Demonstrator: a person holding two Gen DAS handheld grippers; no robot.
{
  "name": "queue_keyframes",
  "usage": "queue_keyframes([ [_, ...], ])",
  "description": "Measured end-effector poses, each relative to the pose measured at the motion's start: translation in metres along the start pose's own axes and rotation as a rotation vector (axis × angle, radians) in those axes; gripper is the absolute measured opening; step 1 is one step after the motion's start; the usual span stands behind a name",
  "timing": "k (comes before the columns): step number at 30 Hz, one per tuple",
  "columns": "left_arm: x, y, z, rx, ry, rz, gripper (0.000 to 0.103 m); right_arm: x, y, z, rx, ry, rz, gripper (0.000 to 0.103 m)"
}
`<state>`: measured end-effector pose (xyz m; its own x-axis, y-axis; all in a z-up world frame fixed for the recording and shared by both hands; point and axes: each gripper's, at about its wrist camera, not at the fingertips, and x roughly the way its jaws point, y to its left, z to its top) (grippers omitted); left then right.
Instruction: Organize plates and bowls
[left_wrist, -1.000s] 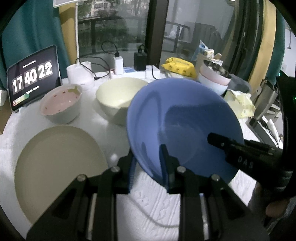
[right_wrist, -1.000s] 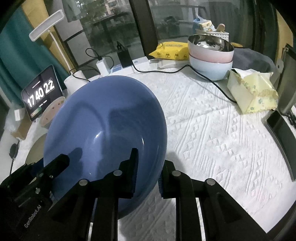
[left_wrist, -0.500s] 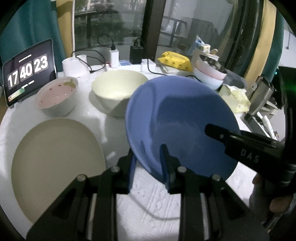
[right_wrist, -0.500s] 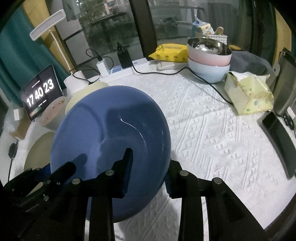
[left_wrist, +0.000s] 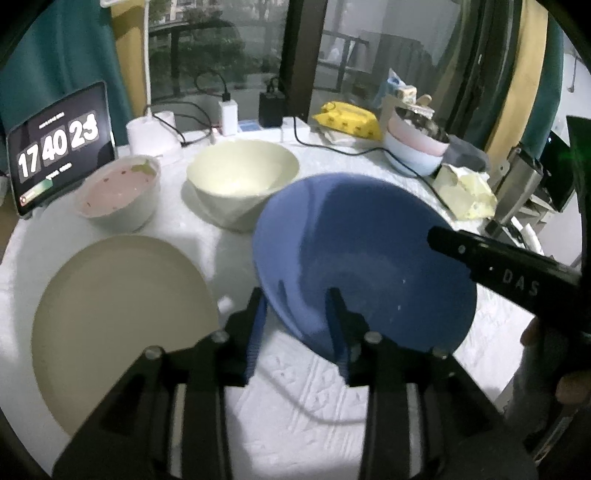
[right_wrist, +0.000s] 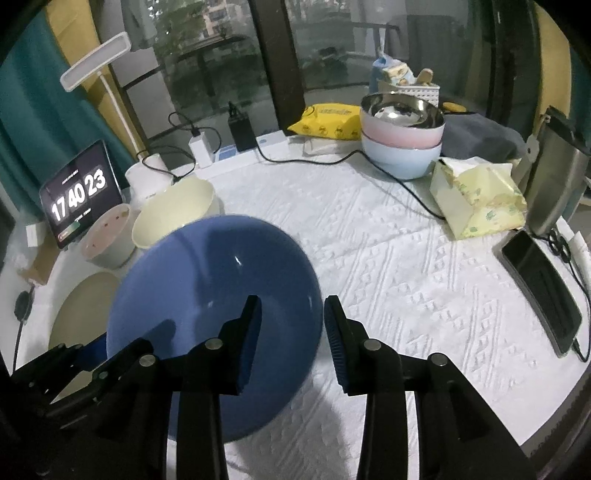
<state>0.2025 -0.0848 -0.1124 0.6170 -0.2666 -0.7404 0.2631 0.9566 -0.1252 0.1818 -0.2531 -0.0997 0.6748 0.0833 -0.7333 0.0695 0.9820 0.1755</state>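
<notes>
A wide blue bowl (left_wrist: 362, 258) (right_wrist: 210, 295) rests on the white tablecloth. My left gripper (left_wrist: 295, 295) straddles its near rim, one finger inside and one outside. Its jaws are opening, and a gap shows between the outer pad and the bowl's wall. My right gripper (right_wrist: 292, 301) straddles the opposite rim and is open, with neither pad pressing on it. A beige plate (left_wrist: 118, 317) lies left of the blue bowl. Behind them stand a cream bowl (left_wrist: 240, 177) and a bowl with a pink inside (left_wrist: 118, 188). Each gripper shows in the other's view.
Stacked pink and pale blue bowls with a steel one on top (right_wrist: 402, 133) stand at the back right. A tablet clock (left_wrist: 55, 147), chargers and cables line the back edge. A yellow tissue pack (right_wrist: 480, 195) and a phone (right_wrist: 539, 288) lie at the right.
The blue bowl has come down from a steep tilt to lie flatter on the cloth. Both grippers' jaws have spread wider around its rim.
</notes>
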Motion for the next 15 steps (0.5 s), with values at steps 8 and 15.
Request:
queue_keyframes([
  [8,-0.015,0.013,0.014,-0.036,-0.050,0.007,0.048,-0.005,0.006,0.014,-0.019,-0.029,0.007,0.037],
  [15,-0.022,0.025,0.027,-0.064,-0.079,0.032,0.048,-0.003,0.015,0.027,-0.036,-0.040,0.020,0.037],
])
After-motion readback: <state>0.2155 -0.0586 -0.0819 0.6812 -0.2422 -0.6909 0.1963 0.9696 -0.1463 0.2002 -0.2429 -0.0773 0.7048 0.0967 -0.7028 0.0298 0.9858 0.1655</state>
